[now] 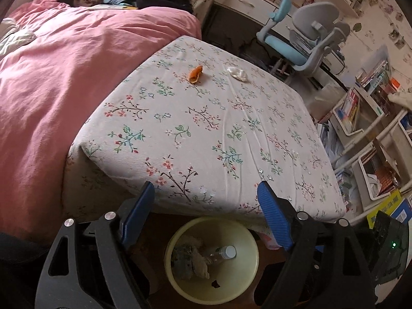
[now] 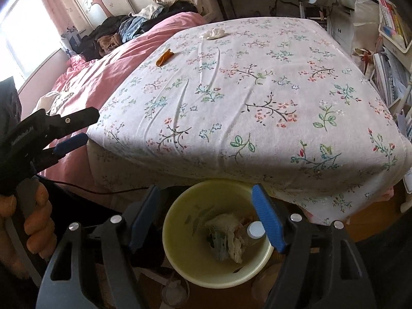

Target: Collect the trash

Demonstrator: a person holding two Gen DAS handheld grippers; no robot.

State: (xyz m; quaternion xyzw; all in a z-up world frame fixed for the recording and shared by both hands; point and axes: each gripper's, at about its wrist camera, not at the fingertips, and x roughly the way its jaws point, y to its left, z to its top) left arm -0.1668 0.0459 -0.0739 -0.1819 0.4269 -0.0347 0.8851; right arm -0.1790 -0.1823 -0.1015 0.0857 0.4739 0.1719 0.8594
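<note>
Both grippers, left (image 1: 206, 216) and right (image 2: 204, 219), hang wide and empty over the pale yellow plastic bin (image 2: 180, 265). The curled orange peel (image 1: 195, 74) and crumpled white tissue (image 1: 238, 73) lie far ahead on the floral-sheeted bed (image 1: 257, 154); the peel seems nearer the left gripper.

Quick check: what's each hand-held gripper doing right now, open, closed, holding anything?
Left hand-held gripper: open, holding nothing, above the bin.
Right hand-held gripper: open, holding nothing, also over the bin.

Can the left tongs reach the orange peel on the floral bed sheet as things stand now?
Probably yes. The left tongs are open and empty over the bin, and only bare floral sheet lies before the orange peel, though it sits far across the bed.
</note>
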